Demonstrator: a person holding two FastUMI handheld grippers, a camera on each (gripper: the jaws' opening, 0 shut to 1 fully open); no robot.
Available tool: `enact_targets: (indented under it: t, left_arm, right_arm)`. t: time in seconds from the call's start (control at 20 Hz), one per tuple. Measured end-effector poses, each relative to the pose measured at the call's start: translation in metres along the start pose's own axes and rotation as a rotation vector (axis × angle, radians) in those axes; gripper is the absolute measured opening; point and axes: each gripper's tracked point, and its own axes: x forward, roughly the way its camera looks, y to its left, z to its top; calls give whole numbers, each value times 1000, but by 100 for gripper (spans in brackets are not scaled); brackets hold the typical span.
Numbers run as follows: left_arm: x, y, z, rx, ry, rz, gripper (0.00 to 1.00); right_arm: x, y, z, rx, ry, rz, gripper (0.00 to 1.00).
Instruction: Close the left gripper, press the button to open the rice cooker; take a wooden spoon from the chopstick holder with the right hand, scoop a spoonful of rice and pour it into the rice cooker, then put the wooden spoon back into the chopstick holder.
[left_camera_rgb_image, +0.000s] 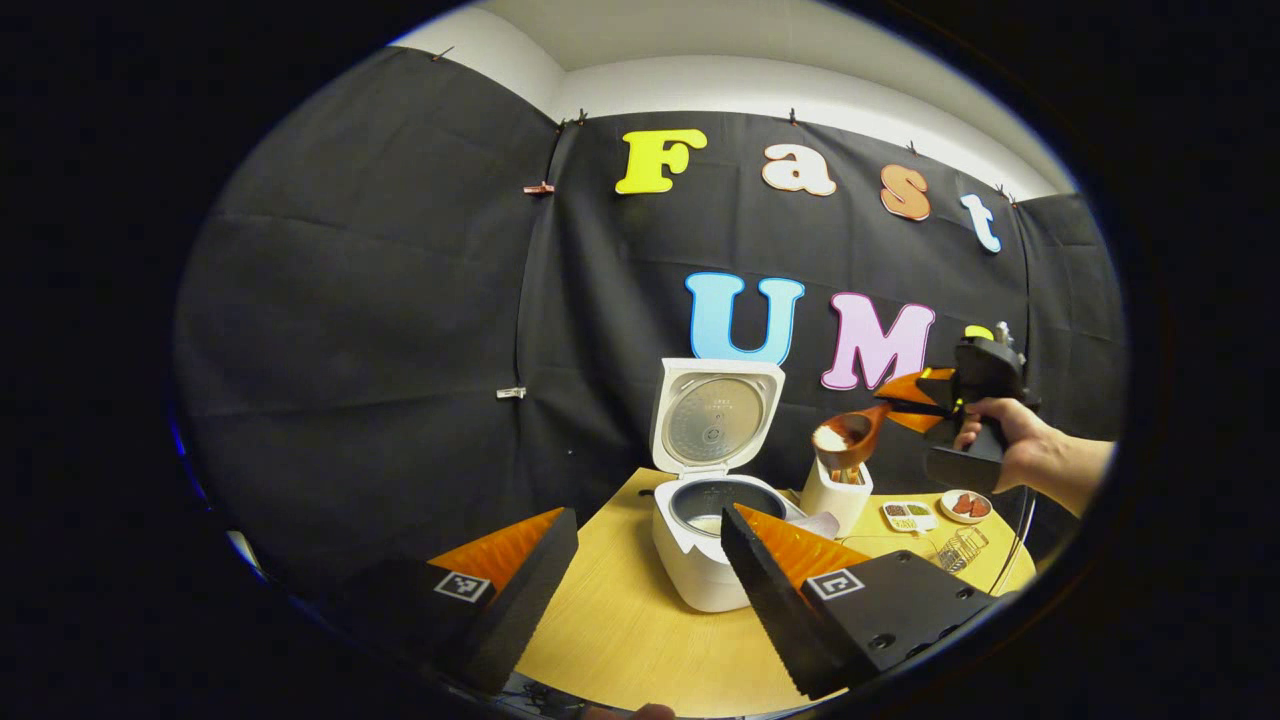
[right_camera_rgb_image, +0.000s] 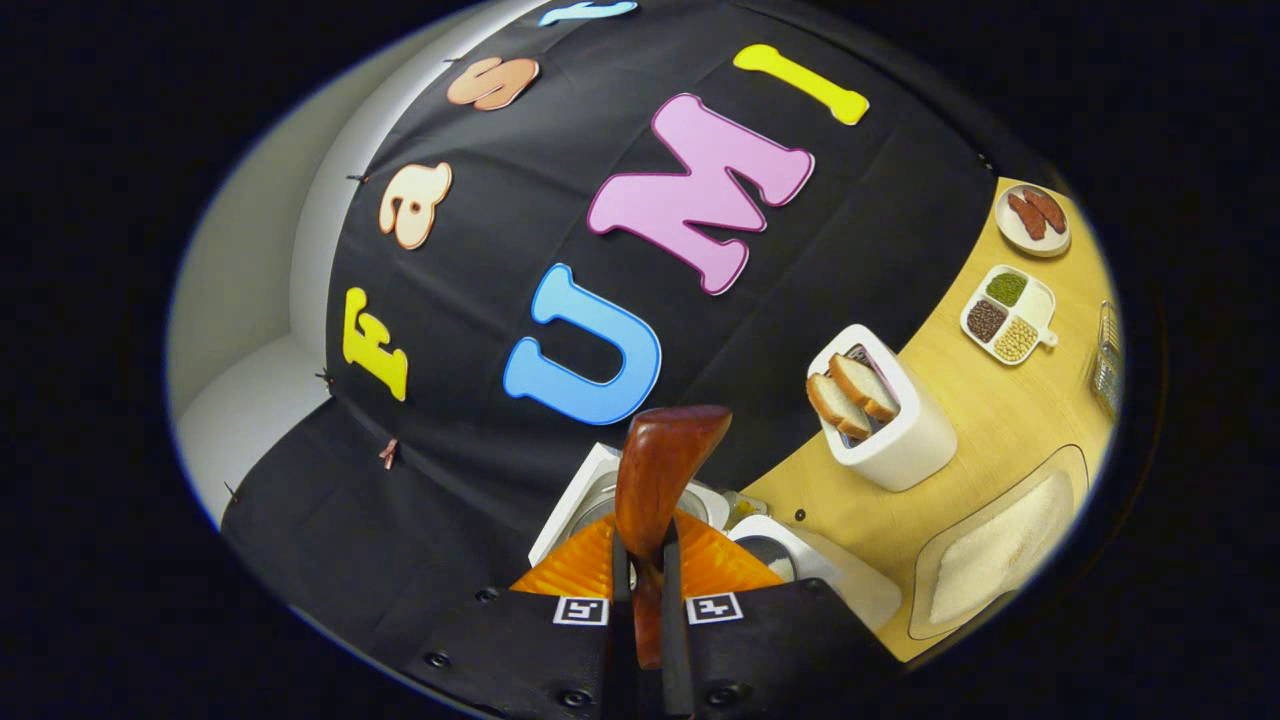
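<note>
The white rice cooker (left_camera_rgb_image: 700, 575) stands open on the wooden table (left_camera_rgb_image: 620, 630), its lid (left_camera_rgb_image: 715, 415) upright and its inner pot (left_camera_rgb_image: 725, 503) exposed. My left gripper (left_camera_rgb_image: 650, 515) hangs open just in front of it, holding nothing. My right gripper (left_camera_rgb_image: 940, 400), held by a hand (left_camera_rgb_image: 1020, 450), is shut on the wooden spoon (left_camera_rgb_image: 845, 438). White rice fills the spoon's bowl, which hangs above the white chopstick holder (left_camera_rgb_image: 835, 492), right of the cooker. In the right gripper view the spoon (right_camera_rgb_image: 660, 470) sticks out from the right gripper (right_camera_rgb_image: 645, 545) over the cooker's lid (right_camera_rgb_image: 585, 505).
A clear tray of rice (right_camera_rgb_image: 1000, 550) lies near the chopstick holder (right_camera_rgb_image: 890, 440), which holds more wooden utensils. Farther off sit a divided dish of beans (right_camera_rgb_image: 1008, 315), a small plate (right_camera_rgb_image: 1035, 215) and a wire rack (right_camera_rgb_image: 1105, 350).
</note>
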Motion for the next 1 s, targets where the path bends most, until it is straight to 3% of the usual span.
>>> enact_targets:
  t: [0.6,1.0]
  left_arm:
    - [1,34,-10,-24,17,12,98]
    - [8,47,-18,-29,29,20,98]
  right_arm:
    - [79,8,-47,-480,-19,-82,13]
    - [110,29,-68,-767,-3,-44,13]
